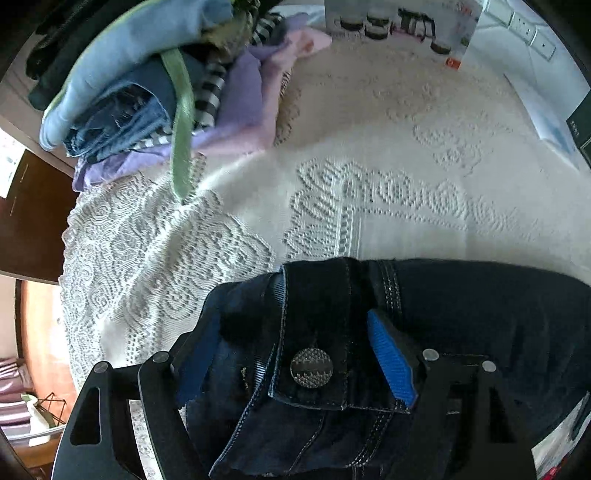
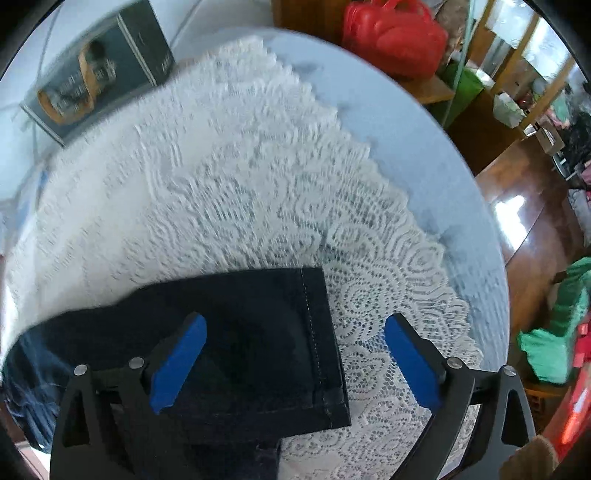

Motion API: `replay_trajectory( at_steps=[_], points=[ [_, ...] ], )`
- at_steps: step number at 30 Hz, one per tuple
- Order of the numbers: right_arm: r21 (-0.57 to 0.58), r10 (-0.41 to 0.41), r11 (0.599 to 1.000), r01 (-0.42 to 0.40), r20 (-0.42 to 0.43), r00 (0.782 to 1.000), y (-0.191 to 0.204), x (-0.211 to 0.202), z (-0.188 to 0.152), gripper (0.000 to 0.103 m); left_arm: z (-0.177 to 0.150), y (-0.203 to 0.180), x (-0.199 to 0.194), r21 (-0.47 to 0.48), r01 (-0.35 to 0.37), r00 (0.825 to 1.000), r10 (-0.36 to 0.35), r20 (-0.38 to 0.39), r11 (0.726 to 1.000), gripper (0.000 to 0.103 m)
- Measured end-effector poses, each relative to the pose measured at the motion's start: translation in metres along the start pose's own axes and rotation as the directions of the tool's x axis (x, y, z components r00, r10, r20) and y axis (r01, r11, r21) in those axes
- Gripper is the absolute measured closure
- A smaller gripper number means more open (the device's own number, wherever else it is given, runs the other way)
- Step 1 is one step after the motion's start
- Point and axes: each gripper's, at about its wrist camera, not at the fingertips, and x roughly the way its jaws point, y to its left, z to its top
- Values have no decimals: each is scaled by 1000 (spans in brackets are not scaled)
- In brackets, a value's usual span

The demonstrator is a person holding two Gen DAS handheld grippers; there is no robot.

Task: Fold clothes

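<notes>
Dark blue jeans [image 1: 461, 314] lie on a white lace tablecloth [image 1: 221, 229]. My left gripper [image 1: 295, 354] is shut on the waistband beside its metal button [image 1: 311, 368], with bunched denim filling the gap between the blue pads. In the right wrist view the hem end of a jeans leg [image 2: 266, 343] lies flat on the lace cloth [image 2: 221, 184]. My right gripper [image 2: 295, 362] is open just above that hem, one pad over the denim and one over the lace.
A pile of clothes [image 1: 155, 92] in light blue, purple, denim and stripes sits at the far left of the table. A printed box [image 2: 99, 70] stands at the table's far edge. Papers [image 1: 399, 22] lie at the back. The round table's rim [image 2: 461, 192] drops to a wooden floor.
</notes>
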Motion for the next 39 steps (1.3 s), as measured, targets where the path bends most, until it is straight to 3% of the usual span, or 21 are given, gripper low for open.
replay_trajectory(
  at_steps=[5,6,8,9,11,12,14,16,18,19,20,21,23,24,26,29,31,33,34,39],
  points=[
    [9,6,1000,-5,-38,999,7,34,4,5,-2,0,11,-50,5,1000,-5,-12,999,25],
    [11,0,1000,0,-36,999,8,38,5,5,-3,-1,12,-59,9,1000,-10,-12,998,30],
    [27,9,1000,-8,-52,999,11,47,6,9,-8,-3,6,-63,3,1000,-2,7,998,51],
    [11,-2,1000,2,-41,999,16,45,5,29,-11,-5,1,-62,-4,1000,5,20,998,57],
    [-20,-22,1000,21,-19,1000,26,40,2,80,-18,-3,-20,-75,13,997,-7,76,997,72],
    [-30,-3,1000,3,-6,1000,31,35,1,96,-25,1,-38,-84,43,991,-32,132,996,73],
    [-63,-40,997,43,56,998,43,17,1,96,-39,9,-75,-95,106,967,-80,242,990,73],
    [-56,-18,998,27,156,988,43,-11,1,96,-58,15,-111,-79,157,928,-119,354,984,73],
    [1,31,999,-33,256,966,28,-45,-5,96,-91,11,-137,25,128,889,-126,440,992,73],
    [25,50,998,-60,296,954,19,-59,-10,96,-109,8,-142,75,105,880,-128,457,992,73],
    [48,65,995,-86,333,941,10,-72,-15,96,-125,8,-138,97,100,893,-132,430,990,71],
    [70,58,994,-87,342,938,-2,-77,-22,96,-140,10,-124,94,111,922,-138,361,989,71],
    [108,29,992,-63,290,957,-20,-70,-35,96,-166,13,-84,66,132,969,-143,200,989,67],
    [125,23,991,-56,248,968,-30,-59,-43,95,-177,13,-68,57,138,979,-145,140,989,64],
    [148,0,989,-23,148,989,-44,-35,-58,95,-193,15,-53,39,158,983,-161,90,987,51],
    [148,-41,989,31,68,997,-49,-8,-74,95,-191,22,-79,30,167,978,-169,119,986,43],
    [143,-44,989,35,63,997,-47,-4,-74,95,-186,26,-109,54,166,972,-173,159,985,40],
    [120,-59,991,51,63,996,-44,-2,-71,95,-178,30,-127,64,171,964,-181,194,983,28],
    [109,-67,992,60,64,996,-42,-2,-70,95,-172,30,-119,51,179,966,-186,179,982,24],
    [112,-65,992,58,60,996,-44,4,-71,94,-143,32,-79,-17,216,971,-213,106,976,24]
  ],
)
